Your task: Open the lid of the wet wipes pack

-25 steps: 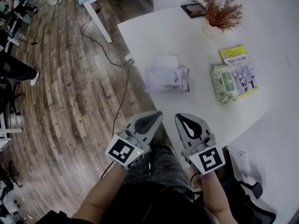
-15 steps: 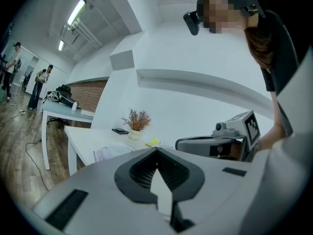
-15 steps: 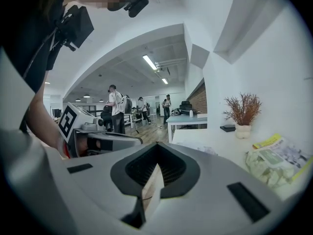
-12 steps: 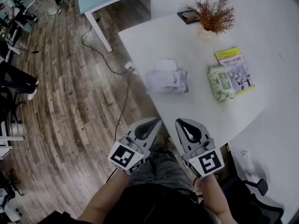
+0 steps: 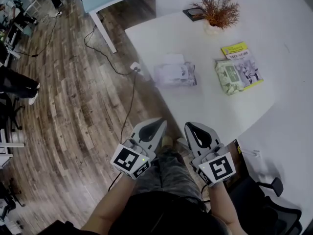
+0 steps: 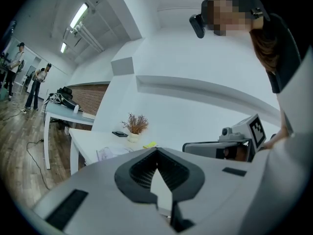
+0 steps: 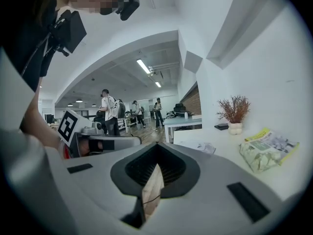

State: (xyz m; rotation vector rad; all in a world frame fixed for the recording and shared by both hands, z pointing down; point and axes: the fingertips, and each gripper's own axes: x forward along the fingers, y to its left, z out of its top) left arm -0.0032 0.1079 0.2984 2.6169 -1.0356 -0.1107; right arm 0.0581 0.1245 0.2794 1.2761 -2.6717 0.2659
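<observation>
The green wet wipes pack (image 5: 230, 77) lies flat on the white table (image 5: 215, 106), right of its middle, with a yellow-edged printed pack (image 5: 244, 67) against it. Its lid looks closed. From the right gripper view the wipes pack (image 7: 266, 152) is ahead to the right. Both grippers hang side by side in front of the table's near edge, above the person's lap and well short of the pack. My left gripper (image 5: 157, 125) (image 6: 156, 152) is shut and empty. My right gripper (image 5: 192, 127) (image 7: 156, 147) is also shut and empty.
A clear plastic pack (image 5: 175, 75) lies left of the wipes. At the table's far edge stand a dried plant in a white pot (image 5: 215, 11) and a black object (image 5: 191, 13). A cable (image 5: 128, 106) runs over the wooden floor. A black chair (image 5: 264, 209) stands at the right.
The table and its objects have slid up and away in the head view. Both grippers sit slightly lower in frame, still side by side and shut.
</observation>
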